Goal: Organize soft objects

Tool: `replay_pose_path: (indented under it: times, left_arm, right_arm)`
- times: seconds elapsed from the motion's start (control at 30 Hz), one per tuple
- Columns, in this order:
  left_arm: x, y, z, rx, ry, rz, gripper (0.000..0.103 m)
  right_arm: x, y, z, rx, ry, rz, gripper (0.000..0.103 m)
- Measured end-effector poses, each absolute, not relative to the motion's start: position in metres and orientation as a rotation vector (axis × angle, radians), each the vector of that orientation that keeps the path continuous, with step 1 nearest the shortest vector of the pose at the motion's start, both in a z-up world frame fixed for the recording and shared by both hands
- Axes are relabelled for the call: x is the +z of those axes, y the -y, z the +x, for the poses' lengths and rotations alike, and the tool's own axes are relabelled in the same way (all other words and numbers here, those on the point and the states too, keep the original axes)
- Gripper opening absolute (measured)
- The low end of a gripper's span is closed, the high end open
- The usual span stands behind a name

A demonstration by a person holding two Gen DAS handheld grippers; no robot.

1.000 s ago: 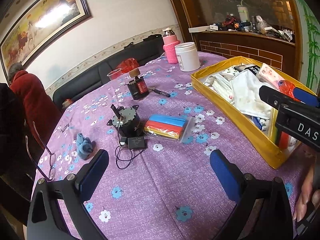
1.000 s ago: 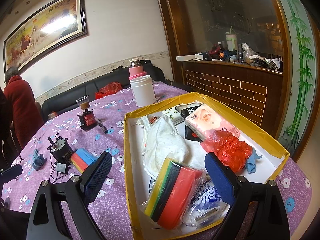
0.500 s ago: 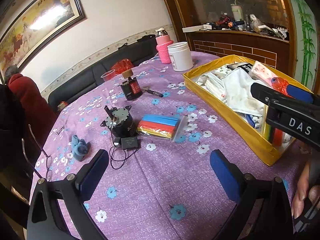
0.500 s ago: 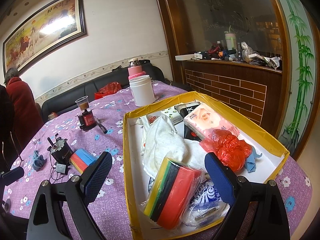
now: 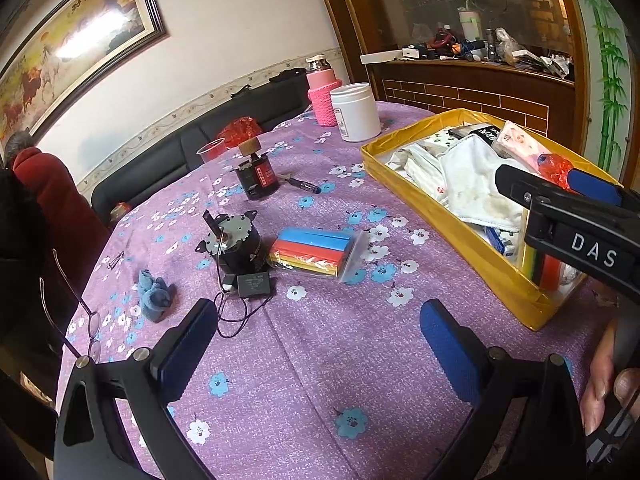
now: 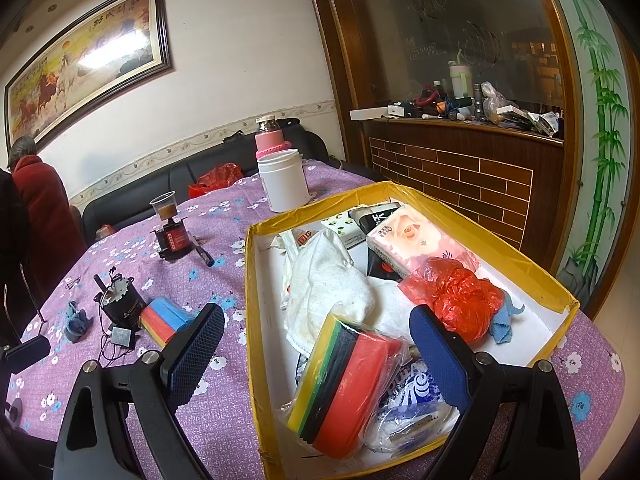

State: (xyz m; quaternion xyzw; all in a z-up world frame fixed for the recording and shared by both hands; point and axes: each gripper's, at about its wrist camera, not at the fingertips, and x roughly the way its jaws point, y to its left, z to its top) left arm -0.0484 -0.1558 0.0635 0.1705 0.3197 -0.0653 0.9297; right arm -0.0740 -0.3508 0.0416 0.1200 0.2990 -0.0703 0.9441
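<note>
Since a second ago the left tool (image 5: 316, 344) has pulled back slightly from the purple surface (image 5: 320, 360), fingers apart and empty. The right tool (image 6: 316, 344), also apart, hovers over the yellow box (image 6: 516, 248). A glossy bagged sponge pack (image 5: 312, 254) and a fuzzy blue cloth (image 5: 154, 294) lie at 12 and 10 o'clock, probably next to collect.

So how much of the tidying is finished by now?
Several soft things already lie in the yellow box: a white towel, a sponge pack, a red bag. Nothing is in hand; the left gripper and right gripper are open. Left on the table: a second sponge pack and a blue cloth.
</note>
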Motion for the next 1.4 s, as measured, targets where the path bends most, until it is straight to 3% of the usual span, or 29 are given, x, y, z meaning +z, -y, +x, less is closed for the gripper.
replay_pose_path:
  times: [1.4]
  left_arm:
    - [0.0624, 0.1532, -0.0483, -0.216, -0.678, 0.324, 0.101]
  right_arm:
    - [0.0409, 0.3488, -0.0701, -0.150, -0.622, 0.254, 0.096]
